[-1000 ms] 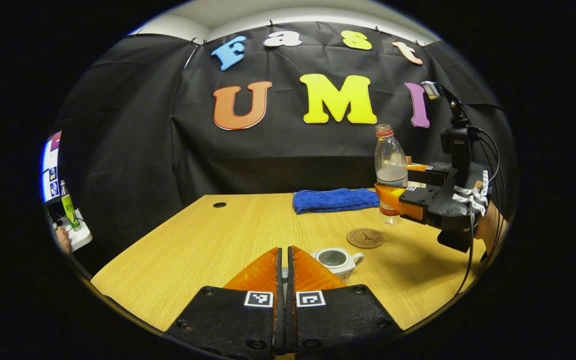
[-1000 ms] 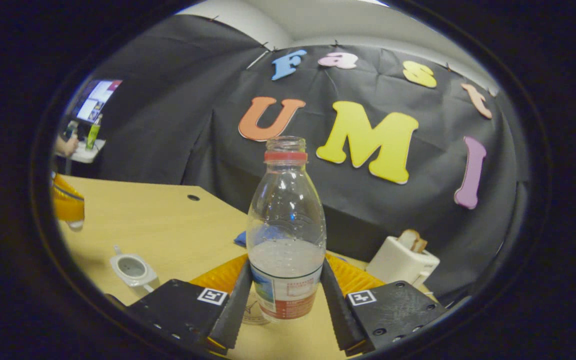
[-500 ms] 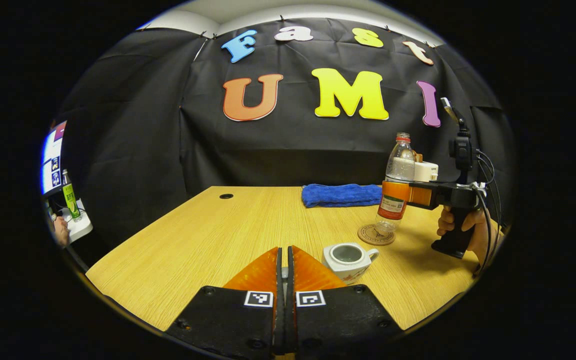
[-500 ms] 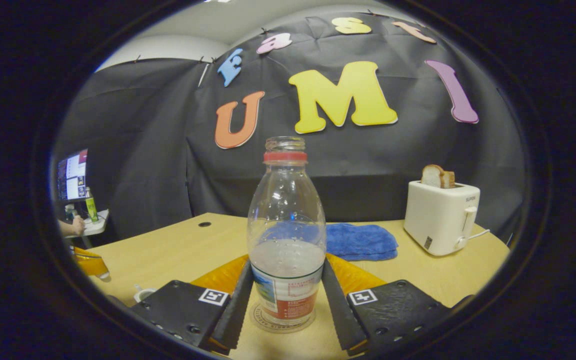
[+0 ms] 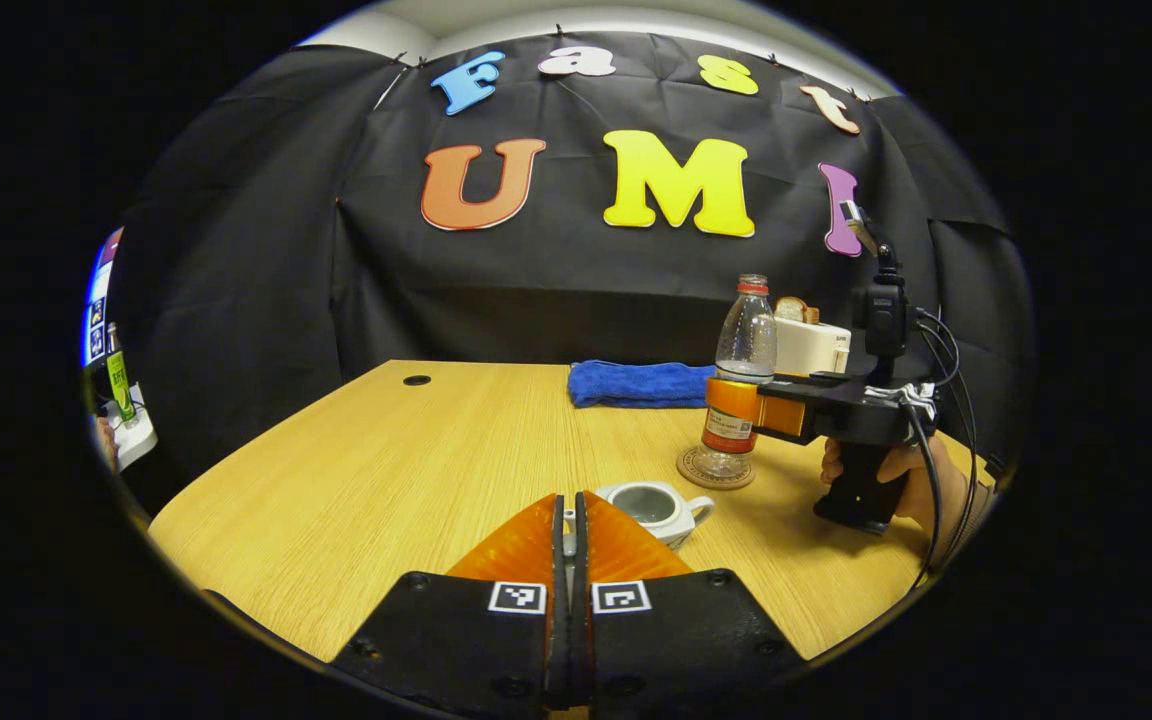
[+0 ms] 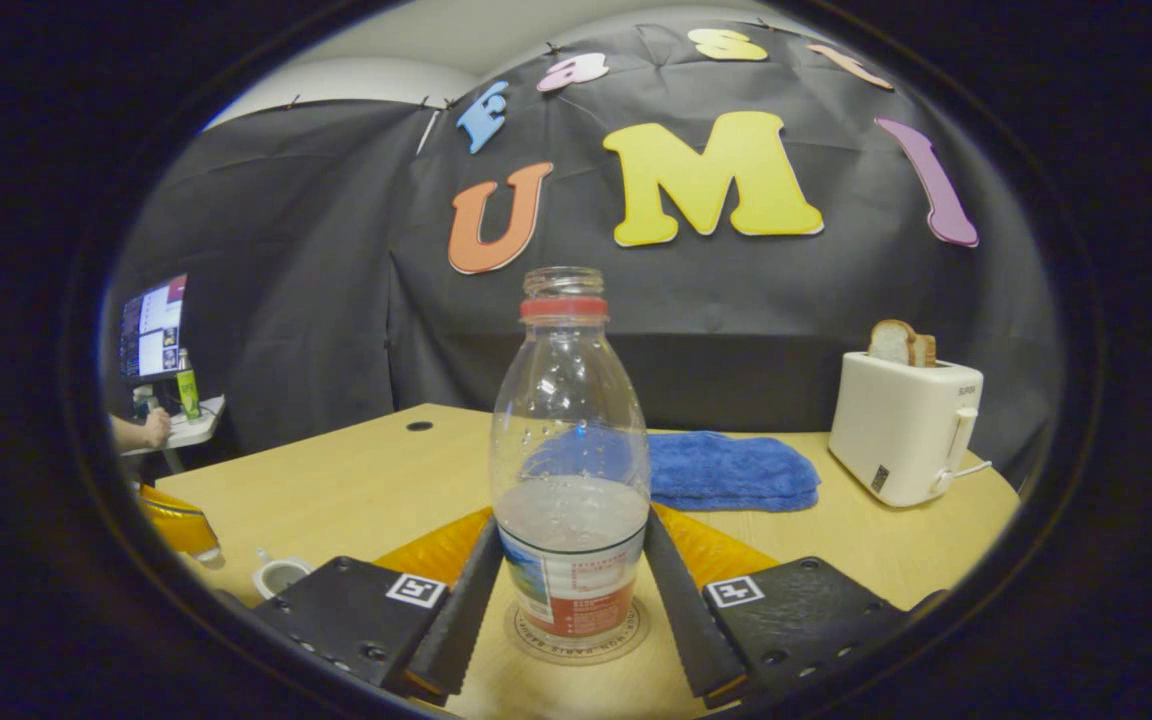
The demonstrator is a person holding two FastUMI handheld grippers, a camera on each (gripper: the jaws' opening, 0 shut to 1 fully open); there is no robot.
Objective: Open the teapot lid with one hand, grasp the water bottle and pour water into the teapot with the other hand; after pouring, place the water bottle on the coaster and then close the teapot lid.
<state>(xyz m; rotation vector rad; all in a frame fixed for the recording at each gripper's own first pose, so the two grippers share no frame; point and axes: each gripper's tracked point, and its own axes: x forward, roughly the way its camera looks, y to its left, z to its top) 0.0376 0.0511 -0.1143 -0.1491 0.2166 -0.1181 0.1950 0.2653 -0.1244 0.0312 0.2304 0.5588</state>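
The clear water bottle point(image 6: 571, 480), uncapped and part full, stands upright on the round coaster point(image 6: 576, 640). My right gripper point(image 6: 573, 530) is shut on its labelled lower half. In the left gripper view, the bottle point(image 5: 739, 370) and coaster point(image 5: 714, 470) sit right of centre with the right gripper point(image 5: 731, 405) around the bottle and a hand on its grip. The white teapot point(image 5: 651, 505) stands open on the table, just past my left gripper point(image 5: 568, 500). That gripper is shut on the teapot lid, of which a small pale piece shows between the fingers. The teapot point(image 6: 279, 575) also shows low left.
A folded blue towel point(image 6: 726, 470) lies at the back of the wooden table point(image 5: 416, 470). A white toaster point(image 6: 906, 425) with bread stands at the back right. A side desk point(image 6: 171, 420) with a monitor and a person's hand is off to the left.
The right gripper brought the bottle down from above the table and set it on the coaster. My left gripper stayed shut near the teapot.
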